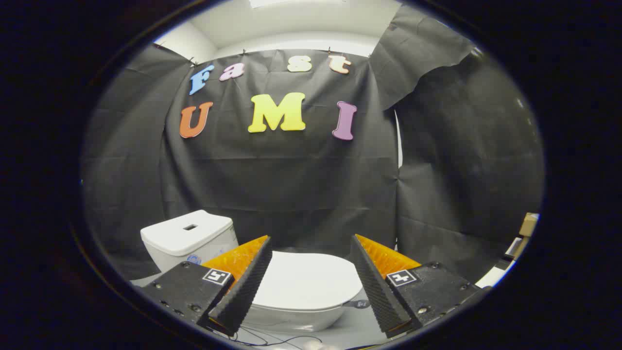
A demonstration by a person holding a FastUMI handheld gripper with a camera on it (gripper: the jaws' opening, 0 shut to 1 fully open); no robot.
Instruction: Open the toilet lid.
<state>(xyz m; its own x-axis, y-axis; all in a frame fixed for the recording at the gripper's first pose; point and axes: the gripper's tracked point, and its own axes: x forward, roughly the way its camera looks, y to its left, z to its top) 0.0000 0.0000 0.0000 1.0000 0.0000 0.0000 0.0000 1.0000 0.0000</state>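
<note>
A white toilet stands below me with its lid (306, 279) lying flat and closed over the bowl (296, 318). Its white tank (187, 238) rises to the left, behind my left finger. My gripper (311, 243) hovers above the lid, open wide, with nothing between its fingers. The lid's rounded front edge shows in the gap between the two fingers, and there is a clear distance between the fingertips and the lid.
Black cloth walls close in behind and on both sides of the toilet. A thin dark cable (272, 338) runs over the pale floor under the bowl. Some boxes (527, 224) sit at the far right, low down.
</note>
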